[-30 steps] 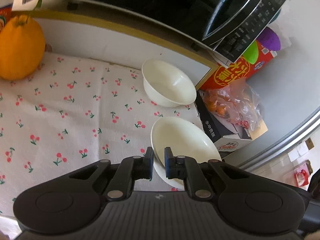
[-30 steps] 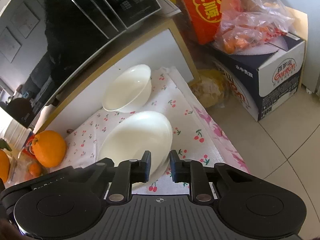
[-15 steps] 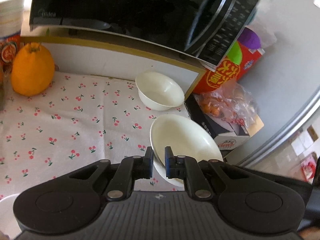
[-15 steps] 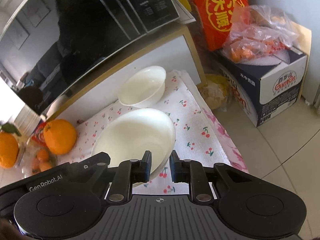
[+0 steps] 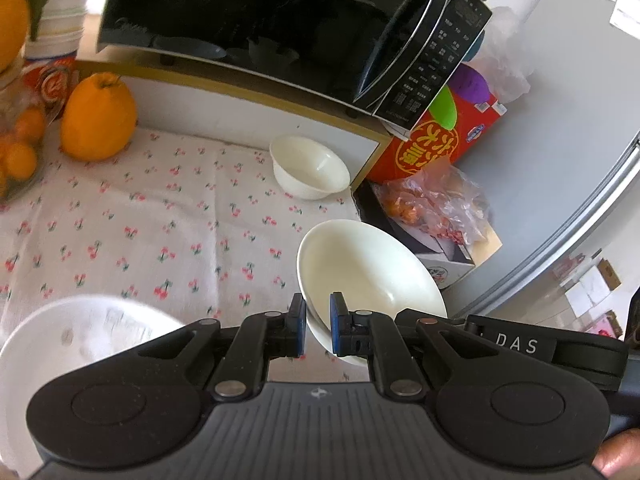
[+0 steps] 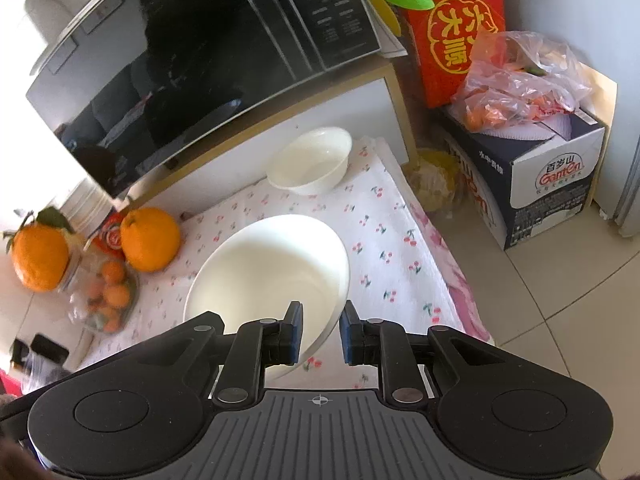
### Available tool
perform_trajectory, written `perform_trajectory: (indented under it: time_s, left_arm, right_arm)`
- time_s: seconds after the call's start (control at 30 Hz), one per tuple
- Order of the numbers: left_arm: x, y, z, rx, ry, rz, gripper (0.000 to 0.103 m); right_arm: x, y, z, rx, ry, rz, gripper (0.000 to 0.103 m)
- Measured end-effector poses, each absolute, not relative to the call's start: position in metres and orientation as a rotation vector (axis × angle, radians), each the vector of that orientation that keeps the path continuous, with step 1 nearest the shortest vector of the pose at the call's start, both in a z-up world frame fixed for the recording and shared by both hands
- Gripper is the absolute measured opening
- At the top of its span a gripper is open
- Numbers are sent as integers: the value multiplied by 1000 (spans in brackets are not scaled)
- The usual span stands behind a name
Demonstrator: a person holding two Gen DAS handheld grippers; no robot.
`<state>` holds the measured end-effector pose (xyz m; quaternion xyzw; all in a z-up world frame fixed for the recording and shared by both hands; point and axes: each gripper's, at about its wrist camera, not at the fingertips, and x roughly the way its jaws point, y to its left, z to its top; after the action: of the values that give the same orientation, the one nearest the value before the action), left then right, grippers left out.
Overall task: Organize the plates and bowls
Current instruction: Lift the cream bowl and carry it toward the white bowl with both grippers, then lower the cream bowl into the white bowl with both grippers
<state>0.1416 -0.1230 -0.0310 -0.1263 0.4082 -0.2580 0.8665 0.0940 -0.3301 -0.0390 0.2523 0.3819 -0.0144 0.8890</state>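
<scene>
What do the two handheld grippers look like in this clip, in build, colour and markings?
Both the left gripper and the right gripper are matte black, with a ribbed body, two round side lobes, silver pivot pins and blue pads. A black part beside the left one reads "DAS". No cables or sleeves show.

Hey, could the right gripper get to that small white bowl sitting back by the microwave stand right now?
Probably not yet. The right gripper is shut on the large bowl, as is the left gripper. The cloth toward the small bowl looks clear.

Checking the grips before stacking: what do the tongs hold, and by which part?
Both tongs, left and right, pinch one shallow white bowl by its rim, on opposite sides.
</scene>
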Motion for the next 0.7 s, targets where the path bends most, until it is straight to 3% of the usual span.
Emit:
perform_trajectory:
  time_s: [0.7]
  left_arm:
    - [90,-109,-35,-212,897,-591,11]
  right_arm:
    - [30,-300,-39,383,884,23,22]
